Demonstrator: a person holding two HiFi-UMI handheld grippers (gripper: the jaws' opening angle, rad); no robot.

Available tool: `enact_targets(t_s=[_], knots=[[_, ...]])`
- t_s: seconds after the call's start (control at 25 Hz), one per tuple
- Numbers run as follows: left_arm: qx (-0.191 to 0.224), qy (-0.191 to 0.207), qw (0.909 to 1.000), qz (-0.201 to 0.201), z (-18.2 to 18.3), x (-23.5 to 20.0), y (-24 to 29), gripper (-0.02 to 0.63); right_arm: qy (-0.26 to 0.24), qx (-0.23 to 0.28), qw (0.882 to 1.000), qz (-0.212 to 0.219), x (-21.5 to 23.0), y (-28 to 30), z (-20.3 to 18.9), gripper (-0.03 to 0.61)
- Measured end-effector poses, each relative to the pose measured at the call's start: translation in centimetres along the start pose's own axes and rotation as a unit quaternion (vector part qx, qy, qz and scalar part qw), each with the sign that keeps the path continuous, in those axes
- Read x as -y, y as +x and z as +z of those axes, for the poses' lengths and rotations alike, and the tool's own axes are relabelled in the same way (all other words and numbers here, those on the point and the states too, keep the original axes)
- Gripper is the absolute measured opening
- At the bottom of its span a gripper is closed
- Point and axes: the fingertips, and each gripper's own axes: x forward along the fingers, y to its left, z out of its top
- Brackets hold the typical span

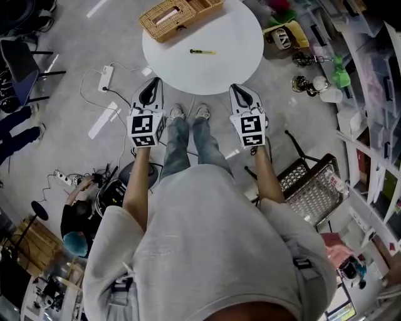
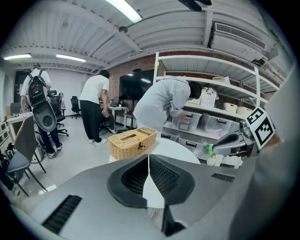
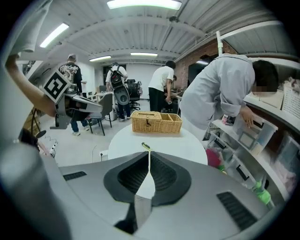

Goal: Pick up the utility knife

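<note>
I record the left gripper [image 1: 154, 81] and right gripper [image 1: 236, 88] both closed on nothing, mid-frame just short of the round white table [image 1: 235, 59], on which the utility knife [image 1: 202, 51] lies top centre, near the compartmented wicker basket [image 1: 178, 15], contents not discernible.

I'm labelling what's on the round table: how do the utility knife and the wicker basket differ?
The utility knife is slim, yellow with dark ends; the wicker basket is a broad, tan woven box, far bigger. The knife lies flat near the middle of the round table; the basket sits at its far edge. Both rest on that table, apart from each other.
</note>
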Motion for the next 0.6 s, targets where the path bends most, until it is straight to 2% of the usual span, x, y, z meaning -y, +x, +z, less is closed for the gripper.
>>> enact_targets(t_s=[0.16, 0.28, 0.32, 0.36, 0.4, 0.6], knots=[[-0.008, 0.0, 1.0, -0.005, -0.7, -0.1, 0.1, 0.025, -0.104, -0.042, 0.994, 0.014, -1.0, 1.3, -2.0, 0.034], [-0.013, -0.001, 0.9999, -0.008, -1.2, -0.2, 0.2, 0.025, -0.189, -0.072, 0.978, 0.043, -2.2, 2.2, -3.1, 0.037], [-0.013, 0.0, 0.9999, -0.009, -1.3, -0.2, 0.3, 0.025, -0.205, -0.081, 0.974, 0.057, -2.5, 2.5, -3.5, 0.074], [-0.014, 0.0, 0.9998, -0.011, -1.4, -0.1, 0.4, 0.024, -0.218, -0.09, 0.969, 0.071, -2.9, 2.8, -3.9, 0.152], [-0.015, 0.001, 0.9998, -0.012, -1.5, 0.0, 0.4, 0.025, -0.227, -0.099, 0.965, 0.083, -3.1, 3.1, -4.4, 0.183], [-0.021, 0.0, 0.9997, -0.015, -1.8, -0.1, 0.7, 0.025, -0.245, -0.124, 0.955, 0.113, -3.4, 4.3, -5.6, 0.227]])
